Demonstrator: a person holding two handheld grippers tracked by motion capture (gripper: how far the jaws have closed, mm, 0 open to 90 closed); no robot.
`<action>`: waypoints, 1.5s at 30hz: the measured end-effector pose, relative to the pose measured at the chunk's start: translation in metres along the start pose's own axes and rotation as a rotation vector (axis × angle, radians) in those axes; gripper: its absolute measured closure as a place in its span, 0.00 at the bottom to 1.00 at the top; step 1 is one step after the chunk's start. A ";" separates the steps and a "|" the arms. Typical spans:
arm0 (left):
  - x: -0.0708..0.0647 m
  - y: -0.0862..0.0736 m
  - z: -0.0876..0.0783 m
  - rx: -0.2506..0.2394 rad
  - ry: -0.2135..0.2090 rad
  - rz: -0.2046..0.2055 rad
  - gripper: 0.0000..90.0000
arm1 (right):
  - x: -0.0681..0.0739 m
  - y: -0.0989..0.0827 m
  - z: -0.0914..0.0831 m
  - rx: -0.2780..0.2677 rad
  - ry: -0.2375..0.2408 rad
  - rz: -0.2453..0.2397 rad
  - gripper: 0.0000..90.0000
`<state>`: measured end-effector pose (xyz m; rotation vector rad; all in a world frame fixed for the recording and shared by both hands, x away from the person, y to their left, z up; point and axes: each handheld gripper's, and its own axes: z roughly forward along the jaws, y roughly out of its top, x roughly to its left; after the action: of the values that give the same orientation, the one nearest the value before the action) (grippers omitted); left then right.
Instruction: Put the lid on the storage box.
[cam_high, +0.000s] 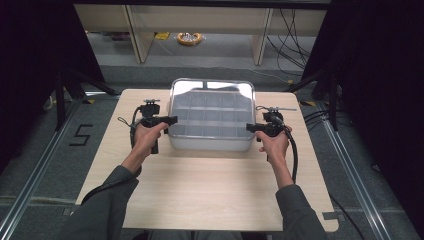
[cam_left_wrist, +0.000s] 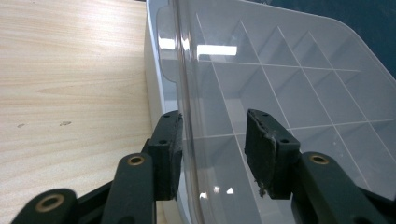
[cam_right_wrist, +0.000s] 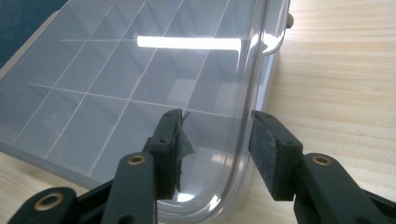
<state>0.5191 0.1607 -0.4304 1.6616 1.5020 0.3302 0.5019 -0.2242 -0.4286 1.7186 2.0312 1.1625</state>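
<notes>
The left tongs (cam_left_wrist: 212, 151) stand apart astride the left rim of the clear plastic lid (cam_left_wrist: 289, 88) on a white rectangular compartment box (cam_high: 210, 142), pads not pressing. The right tongs (cam_right_wrist: 217, 151) likewise straddle the lid's right rim, apart. In the high view the box sits at centre frame, toward the far edge of the pale wooden worktop (cam_high: 200, 190), between both hands.

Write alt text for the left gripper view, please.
Two black pads of the left gripper stand apart astride the edge of a clear lid on a white divided box, which sits on a light wooden table.
</notes>
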 end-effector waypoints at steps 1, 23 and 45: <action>0.000 0.000 0.000 0.002 0.000 -0.002 0.62 | -0.002 0.000 0.001 -0.011 0.004 -0.022 0.62; 0.001 -0.007 0.007 0.008 0.056 0.061 0.63 | 0.007 0.001 0.007 -0.003 -0.011 0.018 0.52; 0.000 -0.009 0.010 0.031 0.059 0.057 0.61 | 0.013 0.007 0.010 0.111 -0.096 -0.121 0.52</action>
<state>0.5195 0.1565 -0.4430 1.7354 1.5121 0.3910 0.5097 -0.2085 -0.4260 1.6402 2.1446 0.9281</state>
